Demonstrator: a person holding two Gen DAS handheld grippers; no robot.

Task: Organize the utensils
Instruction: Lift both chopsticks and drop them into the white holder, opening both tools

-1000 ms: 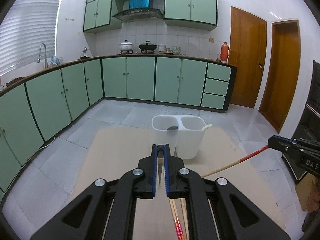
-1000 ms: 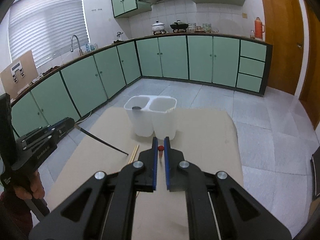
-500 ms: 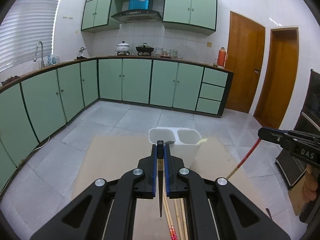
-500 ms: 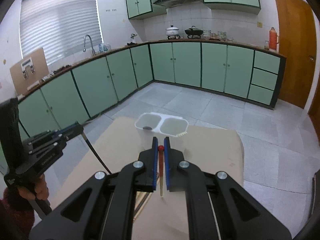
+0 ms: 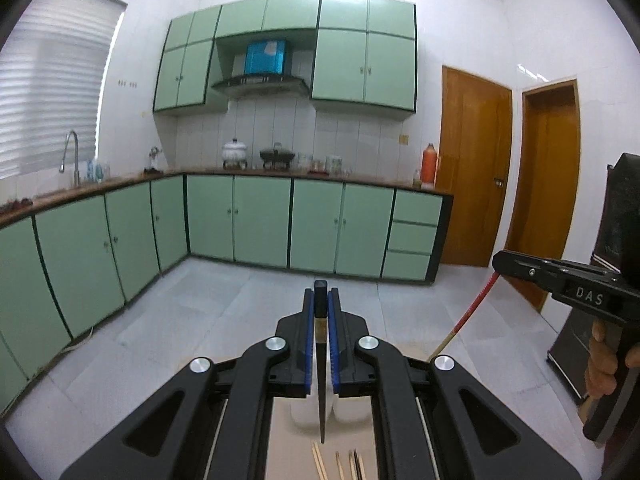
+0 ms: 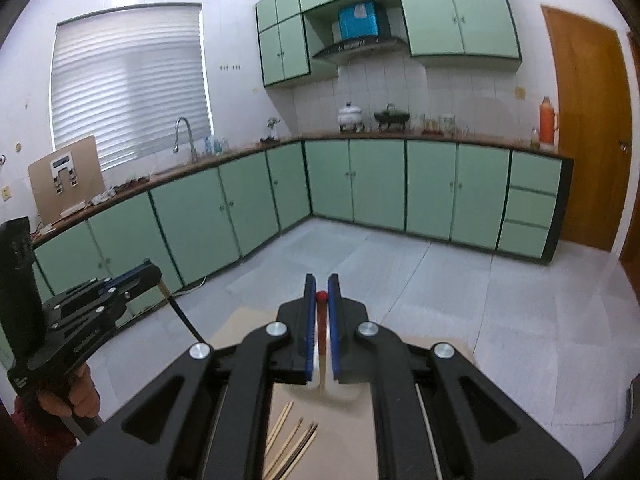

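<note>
My left gripper [image 5: 320, 300] is shut on a black chopstick [image 5: 321, 392] that hangs point down above the white two-compartment holder [image 5: 310, 416], which is mostly hidden behind the jaws. My right gripper [image 6: 320, 286] is shut on a red-topped chopstick [image 6: 321, 320], also held upright over the holder [image 6: 340, 392]. Each gripper shows in the other's view: the right one [image 5: 500, 262] with the red chopstick [image 5: 476, 304], the left one [image 6: 154, 274] with the black chopstick [image 6: 186, 318]. Several loose chopsticks [image 6: 292, 440] lie on the cardboard.
The holder stands on a brown cardboard sheet [image 6: 344, 448] over a table. More loose chopsticks [image 5: 340, 462] lie near its front edge. Green kitchen cabinets [image 5: 260, 220] and grey tiled floor [image 6: 440, 280] lie beyond. A black cabinet [image 5: 580, 344] stands at the right.
Both grippers have risen and tilted up with their chopsticks. The chopsticks now hang more upright, and the holder has dropped low in both views, behind the jaws.
</note>
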